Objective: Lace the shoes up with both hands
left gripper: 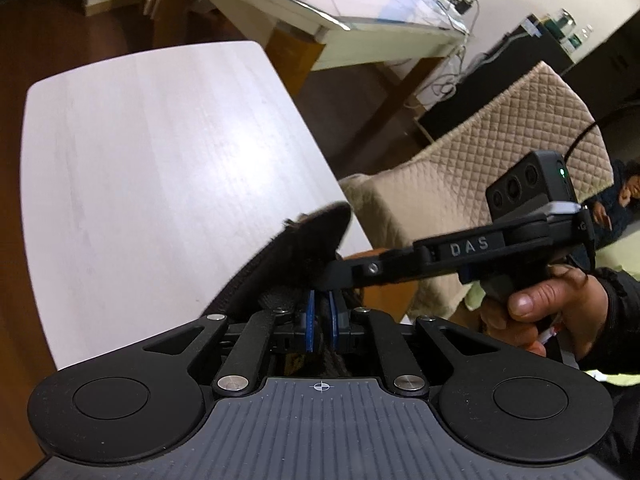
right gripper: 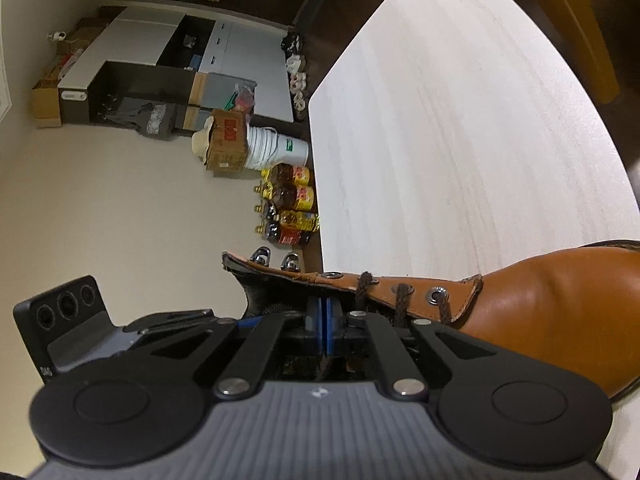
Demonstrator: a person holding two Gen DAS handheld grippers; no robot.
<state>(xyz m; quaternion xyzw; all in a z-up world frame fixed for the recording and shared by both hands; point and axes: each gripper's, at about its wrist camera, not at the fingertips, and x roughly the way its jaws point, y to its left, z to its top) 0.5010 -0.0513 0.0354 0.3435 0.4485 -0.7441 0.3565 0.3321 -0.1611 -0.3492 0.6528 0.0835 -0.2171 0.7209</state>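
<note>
A tan leather boot [right gripper: 540, 308] lies on the white table [right gripper: 460, 140], with a dark brown lace [right gripper: 400, 304] threaded through its eyelets and two metal hooks [right gripper: 260, 258] near its top. My right gripper [right gripper: 324, 312] is shut over the boot's opening, its blue pads together on a thin strand of lace. In the left wrist view the boot's black tongue [left gripper: 316, 236] rises just beyond my left gripper [left gripper: 322, 308]. Its blue pads stand slightly apart, with the braided lace [left gripper: 334, 360] running between them. The right gripper [left gripper: 326, 280] crosses just over the left one's fingertips.
A hand [left gripper: 552, 304] holds the right gripper's handle. A quilted beige armchair [left gripper: 480, 152] stands past the table [left gripper: 160, 160] edge, with a second table [left gripper: 340, 12] behind and a person [left gripper: 624, 200] seated far right. Bottles [right gripper: 292, 208] and boxes sit on the floor.
</note>
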